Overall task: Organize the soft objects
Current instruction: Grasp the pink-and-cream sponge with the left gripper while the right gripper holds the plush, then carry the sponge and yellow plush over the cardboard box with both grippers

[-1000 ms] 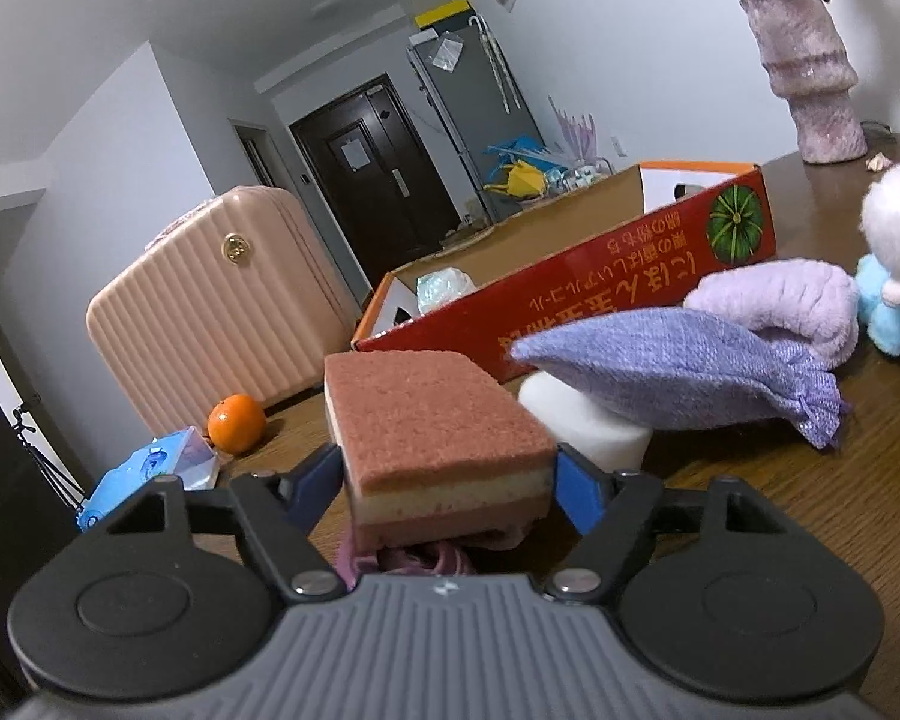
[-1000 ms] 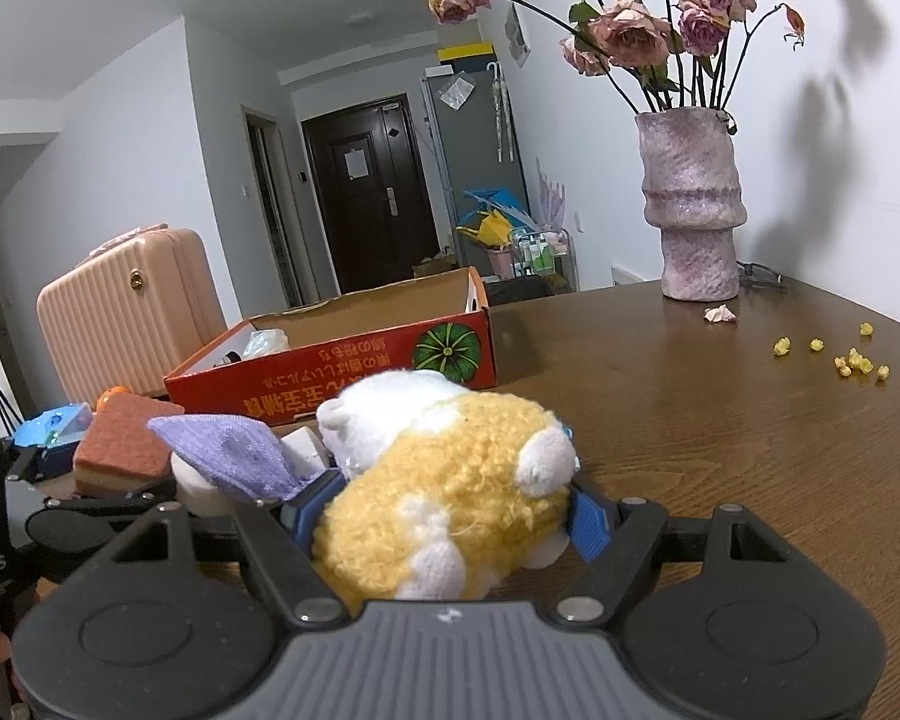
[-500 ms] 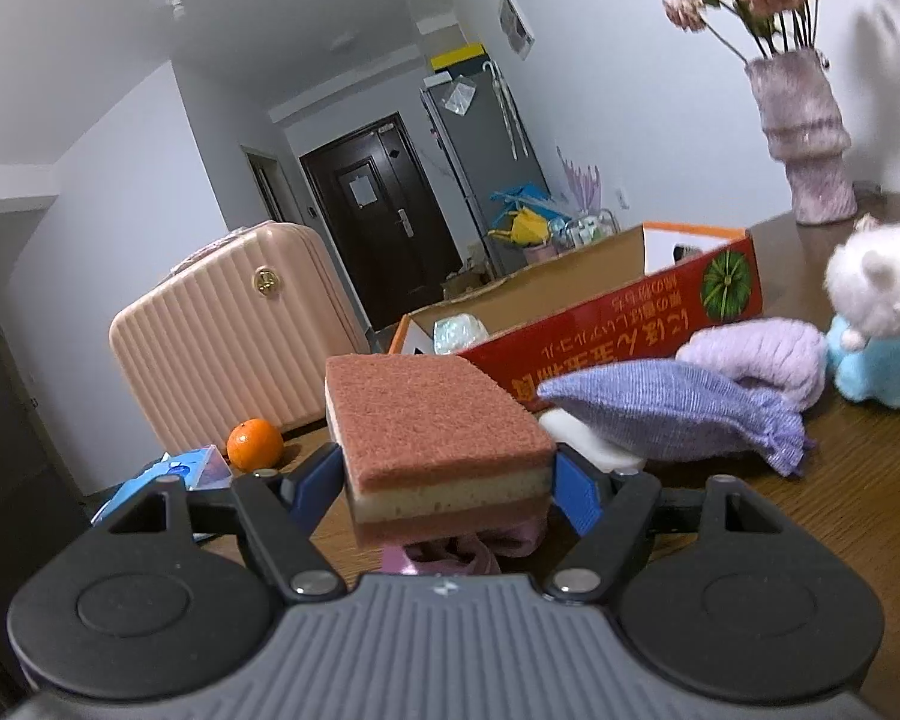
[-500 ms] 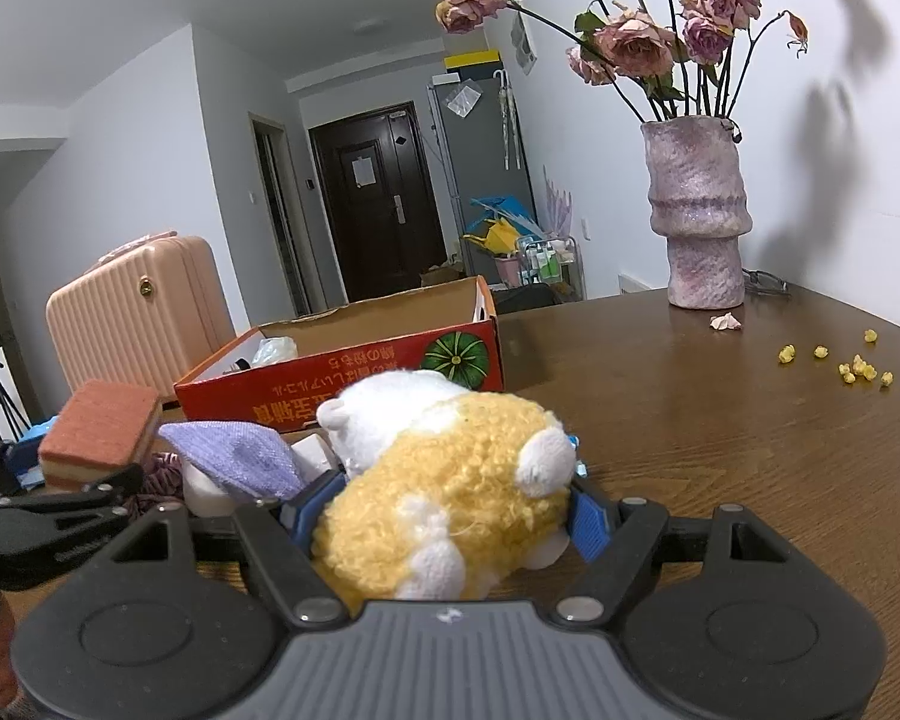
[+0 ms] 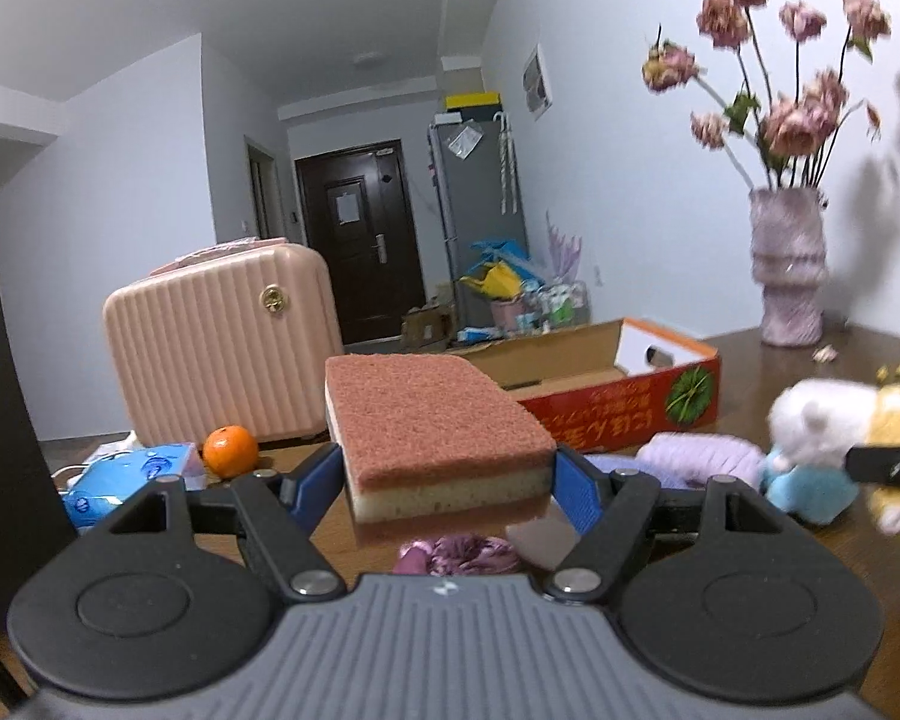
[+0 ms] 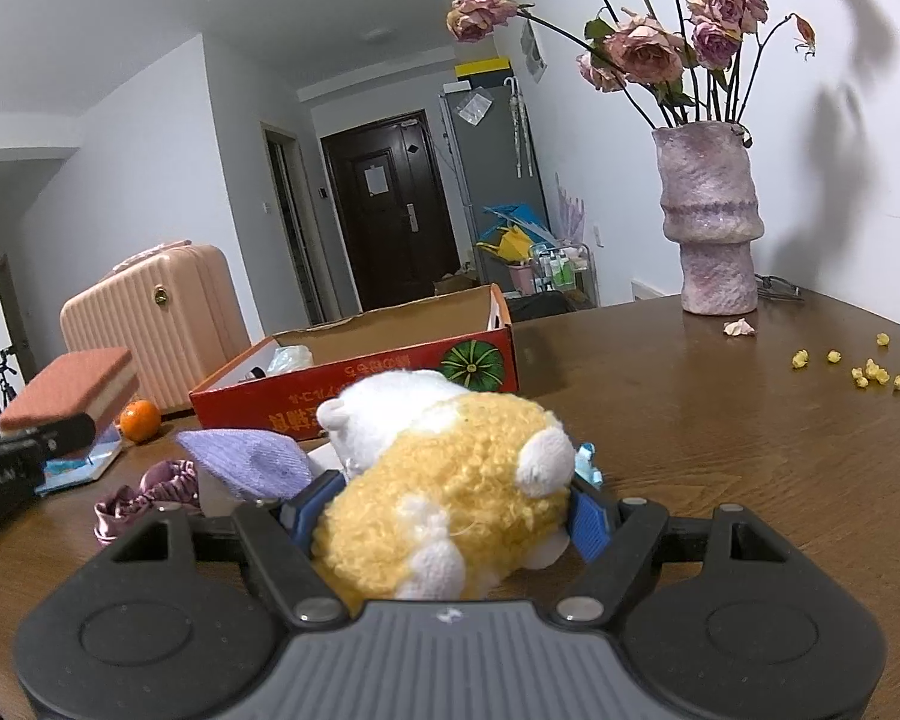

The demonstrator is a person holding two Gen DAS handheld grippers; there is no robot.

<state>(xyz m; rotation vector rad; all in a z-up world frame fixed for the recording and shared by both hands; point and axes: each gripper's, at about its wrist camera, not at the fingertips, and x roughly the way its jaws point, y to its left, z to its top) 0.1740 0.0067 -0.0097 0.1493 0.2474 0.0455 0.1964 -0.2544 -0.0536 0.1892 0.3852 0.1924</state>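
lifted since a second ago, my left gripper (image 5: 447,477) clamps a blocky coarse-topped sponge (image 5: 435,429) at frame centre, right gripper (image 6: 444,510) squeezing a fuzzy yellow plush toy (image 6: 450,516) at lower centre

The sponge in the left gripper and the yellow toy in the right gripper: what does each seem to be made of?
Sponge: apparently foam, a coarse reddish scouring layer over a porous yellow layer. Yellow toy: plush, probably synthetic, with curly pile and white patches.
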